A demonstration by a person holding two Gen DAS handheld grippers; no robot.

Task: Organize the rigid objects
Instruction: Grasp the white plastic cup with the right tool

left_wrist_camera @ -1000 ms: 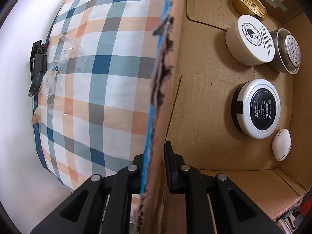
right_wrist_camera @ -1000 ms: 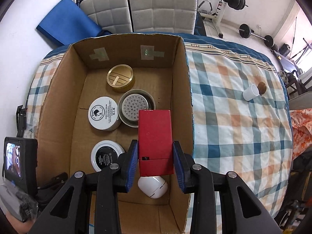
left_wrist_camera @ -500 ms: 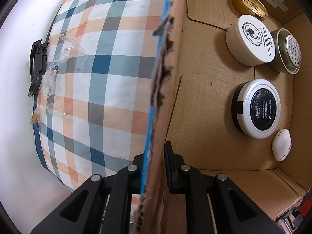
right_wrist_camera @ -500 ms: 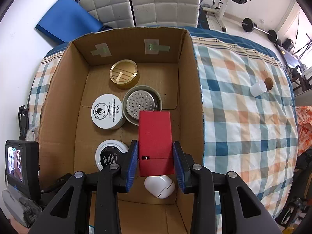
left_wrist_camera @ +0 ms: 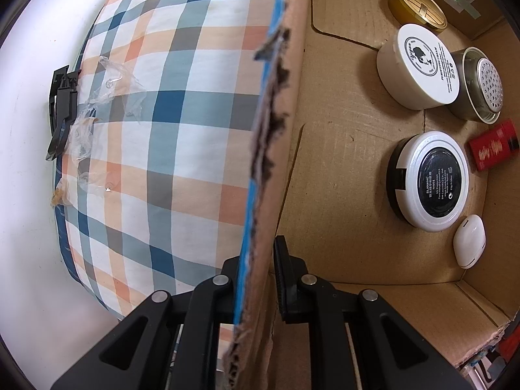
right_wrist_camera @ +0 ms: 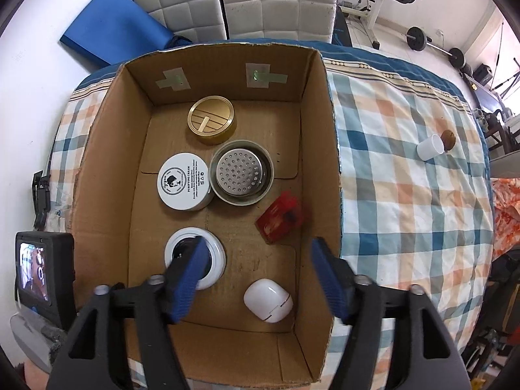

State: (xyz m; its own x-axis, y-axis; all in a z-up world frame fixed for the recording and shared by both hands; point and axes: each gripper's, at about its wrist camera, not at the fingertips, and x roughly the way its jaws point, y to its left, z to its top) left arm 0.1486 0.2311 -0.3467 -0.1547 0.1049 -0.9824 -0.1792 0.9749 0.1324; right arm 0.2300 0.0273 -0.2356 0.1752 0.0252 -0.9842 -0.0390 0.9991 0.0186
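While the right gripper (right_wrist_camera: 256,276) was opening with nothing between its jaws, the red box (right_wrist_camera: 282,217) lay inside the cardboard box (right_wrist_camera: 326,149), blurred. It looked light and stiff, best pinched across its flat sides. The left gripper (left_wrist_camera: 256,279) pinched the carton's wall.

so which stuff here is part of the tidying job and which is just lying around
Job:
cardboard box
red box
gold tin
white cream jar
metal strainer cup
compact
white earbud case
small white cup

Lying about:
blue mat
barbell
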